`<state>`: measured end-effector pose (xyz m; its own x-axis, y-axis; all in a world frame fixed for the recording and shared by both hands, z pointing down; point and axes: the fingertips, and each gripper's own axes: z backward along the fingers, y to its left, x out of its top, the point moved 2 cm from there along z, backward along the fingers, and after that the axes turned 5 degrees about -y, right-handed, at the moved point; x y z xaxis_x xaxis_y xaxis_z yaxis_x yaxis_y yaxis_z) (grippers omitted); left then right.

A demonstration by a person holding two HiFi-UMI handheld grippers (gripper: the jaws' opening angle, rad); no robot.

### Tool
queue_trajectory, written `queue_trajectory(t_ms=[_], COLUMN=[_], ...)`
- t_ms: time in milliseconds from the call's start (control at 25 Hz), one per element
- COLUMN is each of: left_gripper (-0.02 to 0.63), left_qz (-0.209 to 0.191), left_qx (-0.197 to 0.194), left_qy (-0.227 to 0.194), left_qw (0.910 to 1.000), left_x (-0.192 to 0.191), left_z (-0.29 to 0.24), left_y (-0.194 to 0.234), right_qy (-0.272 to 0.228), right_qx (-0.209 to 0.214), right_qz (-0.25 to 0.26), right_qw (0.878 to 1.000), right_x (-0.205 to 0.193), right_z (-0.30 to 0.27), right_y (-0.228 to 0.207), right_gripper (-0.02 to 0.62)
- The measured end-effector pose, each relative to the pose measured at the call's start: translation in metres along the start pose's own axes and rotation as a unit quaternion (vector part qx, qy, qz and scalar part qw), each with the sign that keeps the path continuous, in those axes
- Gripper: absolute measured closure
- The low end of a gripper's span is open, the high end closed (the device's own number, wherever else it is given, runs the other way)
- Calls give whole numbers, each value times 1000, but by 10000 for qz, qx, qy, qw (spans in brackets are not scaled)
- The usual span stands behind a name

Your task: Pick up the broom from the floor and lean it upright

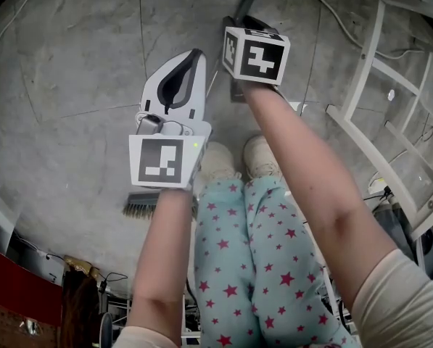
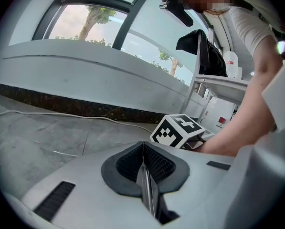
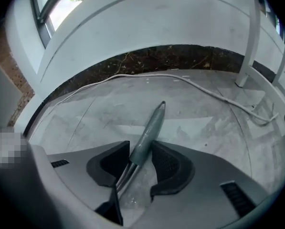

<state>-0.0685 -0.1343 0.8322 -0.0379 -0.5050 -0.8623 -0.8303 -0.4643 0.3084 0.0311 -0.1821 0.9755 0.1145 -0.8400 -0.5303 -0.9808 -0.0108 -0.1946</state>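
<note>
Standing over the job, shoes [image 1: 234,158] at the near end of the bare floor [image 1: 64,78]. Noted the broom [image 3: 148,128] lying flat on that floor, not yet raised: bristles [image 1: 141,207] nearest, just beside the shoes, with the thin metal shaft [image 3: 119,178] running away toward the far wall.

Found the left gripper [image 2: 143,149] shut tight, pads meeting, holding nothing, hanging above the floor between bristles and handle end. Found the right gripper [image 3: 141,146] farther out, tilted steeply down, jaws spread, with the grey handle sleeve [image 3: 152,123] lying between the pads and no pad pressing on it, as far as can be made out.

Step in hand, by judgement: taking hold of the handle end.
- Lower until the sleeve sits deep between the pads, not at the tips.
- Centre on the thick sleeve rather than the thin shaft; likely less slip there.
- Squeeze fully before any lift.
- Then raise the handle end in an arc, leaving the bristles down as the pivot.
- Consider opening the left gripper to steady the shaft lower down.

Beyond: watch the white cable [image 3: 204,87] trailing along the floor's far edge, at the foot of the wall [image 3: 180,56]. Pick a leaning spot clear of it.
</note>
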Motion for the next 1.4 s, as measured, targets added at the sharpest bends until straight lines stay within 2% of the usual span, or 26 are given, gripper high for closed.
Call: queue_trajectory(t_ms=[160, 360, 480, 560, 640, 720, 800, 1000, 1160, 1400], left_gripper=[584, 584, 584, 584, 584, 584, 584, 584, 584, 584], left_qz=[-14, -119, -103, 42, 74, -36, -168, -267, -309, -302], left_qx=[56, 325, 423, 531, 695, 856, 934, 1112, 1126, 961], left_qy=[40, 281, 139, -126, -196, -147, -360, -576, -712, -767], left_qw=[10000, 9990, 9990, 9985, 9974, 9962, 9948, 9918, 9906, 9919], left_x=[9, 34, 69, 101, 129, 153, 181, 230, 260, 296], left_z=[11, 39, 60, 75, 92, 111, 129, 169, 188, 192], left_y=[-4, -9, -21, -31, -34, -31, -31, -38, -45, -61], right_qy=[-50, -692, -1153, -1486, -1809, -2088, -2299, -2730, -3080, -3527], right_qx=[120, 372, 616, 779, 945, 1111, 1232, 1247, 1262, 1540], right_qz=[-182, -321, -288, -274, -294, -257, -152, -41, 8, 209], right_qw=[9998, 9964, 9910, 9854, 9785, 9713, 9653, 9539, 9430, 9228], right_x=[12, 60, 97, 125, 154, 179, 200, 245, 278, 325], right_z=[17, 75, 130, 170, 206, 238, 269, 332, 369, 413], right_y=[5, 29, 60, 81, 103, 124, 141, 155, 165, 186], right_gripper=[443, 457, 466, 472, 480, 486, 488, 492, 492, 492])
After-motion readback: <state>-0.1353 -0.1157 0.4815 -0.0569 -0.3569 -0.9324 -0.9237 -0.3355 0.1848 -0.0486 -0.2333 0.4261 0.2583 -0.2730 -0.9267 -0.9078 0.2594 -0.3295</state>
